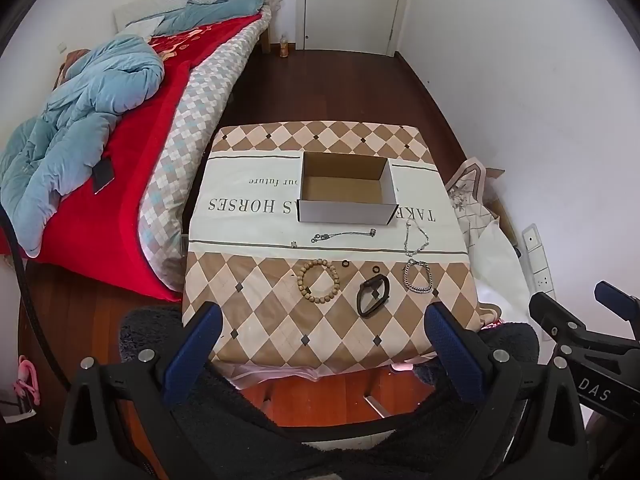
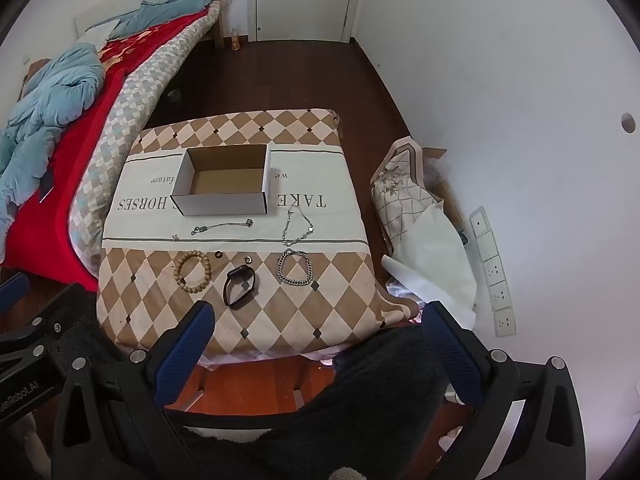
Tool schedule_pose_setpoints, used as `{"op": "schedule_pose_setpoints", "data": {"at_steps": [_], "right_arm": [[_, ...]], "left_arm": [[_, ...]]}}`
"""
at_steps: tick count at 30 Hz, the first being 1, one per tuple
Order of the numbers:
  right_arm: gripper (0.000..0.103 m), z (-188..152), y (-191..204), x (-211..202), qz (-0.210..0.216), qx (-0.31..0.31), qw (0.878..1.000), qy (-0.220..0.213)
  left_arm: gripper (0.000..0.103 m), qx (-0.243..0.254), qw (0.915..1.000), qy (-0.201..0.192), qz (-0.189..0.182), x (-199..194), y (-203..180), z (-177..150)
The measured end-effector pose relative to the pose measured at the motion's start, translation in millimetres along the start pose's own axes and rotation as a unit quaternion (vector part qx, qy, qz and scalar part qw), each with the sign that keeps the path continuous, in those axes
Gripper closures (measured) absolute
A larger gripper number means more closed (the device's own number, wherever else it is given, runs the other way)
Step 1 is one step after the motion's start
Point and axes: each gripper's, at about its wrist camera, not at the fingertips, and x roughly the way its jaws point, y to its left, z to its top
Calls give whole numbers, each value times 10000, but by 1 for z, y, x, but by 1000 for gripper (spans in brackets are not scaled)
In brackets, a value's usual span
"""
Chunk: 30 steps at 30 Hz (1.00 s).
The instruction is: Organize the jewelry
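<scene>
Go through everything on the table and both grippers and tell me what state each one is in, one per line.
cardboard box: open, empty, upright.
wooden bead bracelet: closed ring, flat on cloth.
black band: fastened loop, on its side.
silver chain bracelet: looped, flat.
thin chain: stretched out, flat.
thin necklace: loose loop, flat.
left gripper: jaws open, holding nothing.
right gripper: jaws open, holding nothing.

Open cardboard box upright; bracelets, chains lying in front.

Jewelry before box on table
</scene>
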Motion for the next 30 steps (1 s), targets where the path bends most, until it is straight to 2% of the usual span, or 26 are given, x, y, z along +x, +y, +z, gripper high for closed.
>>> {"op": "schedule_pose_setpoints", "data": {"at_steps": [30], "right_arm": [[0,0,-5,-10,44,70,9999,-90]], "left_arm": [[0,103,9999,-134,-9,-16,-8,11]]}}
